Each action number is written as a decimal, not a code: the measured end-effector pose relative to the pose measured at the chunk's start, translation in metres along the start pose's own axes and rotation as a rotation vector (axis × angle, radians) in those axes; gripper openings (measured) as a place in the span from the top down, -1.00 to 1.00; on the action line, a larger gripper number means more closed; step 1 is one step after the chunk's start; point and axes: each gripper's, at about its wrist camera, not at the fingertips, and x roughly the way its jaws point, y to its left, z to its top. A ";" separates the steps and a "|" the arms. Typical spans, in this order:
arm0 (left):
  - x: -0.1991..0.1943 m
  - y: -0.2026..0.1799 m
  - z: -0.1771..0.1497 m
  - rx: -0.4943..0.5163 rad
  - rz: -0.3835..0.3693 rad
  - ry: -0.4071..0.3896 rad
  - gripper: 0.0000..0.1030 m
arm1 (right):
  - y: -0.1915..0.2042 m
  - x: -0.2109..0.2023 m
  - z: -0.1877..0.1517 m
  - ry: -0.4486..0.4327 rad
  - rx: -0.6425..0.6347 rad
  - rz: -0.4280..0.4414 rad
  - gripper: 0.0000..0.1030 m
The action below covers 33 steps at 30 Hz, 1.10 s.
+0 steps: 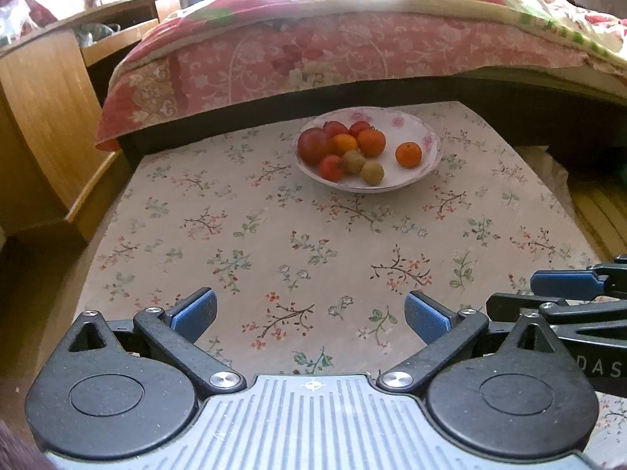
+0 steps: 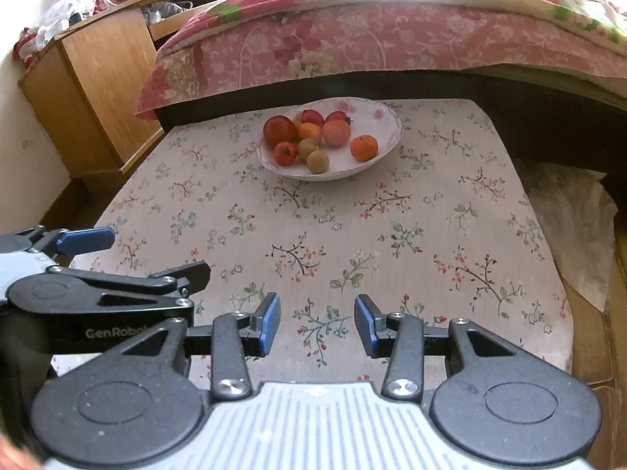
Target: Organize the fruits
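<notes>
Holding both claws low over the near edge of the table [image 1: 274, 235], I have nothing in either one. My left gripper [image 1: 310, 315] has its blue pads spread wide with only the flowered cloth between them; my right gripper [image 2: 317, 323] stands parted too, a little narrower, also empty. They sit side by side, the right one's fingers showing at the edge of the left view.

All the fruit I can see lies in the bowl [image 1: 427, 133] at the far side of the table, close to the bed [image 1: 313, 51]. A large dark-red fruit [image 1: 313, 145] sits at the bowl's left, with smaller red ones behind it and a small tomato [image 1: 331, 167] in front. Two oranges touch in the middle, two tan round fruits [image 1: 372, 172] lie near the front rim, and a lone tangerine [image 1: 408, 154] rests apart on the right. No fruit lies loose on the cloth.

As I judge it, this fits two stages alike: the fruit gathered into the bowl and the job finished, or a mixed bowl waiting to be sorted by kind. The pictures do not settle which. If anything more is wanted, it means a long reach forward, and the clustered pieces touch so closely that pads would have little room; the tangerine stands clearest.
</notes>
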 end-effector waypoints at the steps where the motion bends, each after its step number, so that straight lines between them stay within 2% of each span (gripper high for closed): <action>1: 0.000 0.000 0.000 0.001 0.001 0.000 -1.00 | 0.000 0.000 0.000 0.002 0.001 0.001 0.18; 17: 0.004 -0.002 -0.003 -0.018 0.001 0.040 -0.99 | -0.003 0.004 -0.002 0.015 0.007 0.000 0.18; 21: 0.007 0.000 -0.004 -0.035 -0.018 0.060 -0.97 | -0.003 0.005 -0.002 0.021 0.007 -0.001 0.18; 33: 0.009 -0.002 -0.005 -0.033 -0.018 0.062 -0.97 | -0.003 0.007 -0.003 0.031 0.007 0.000 0.18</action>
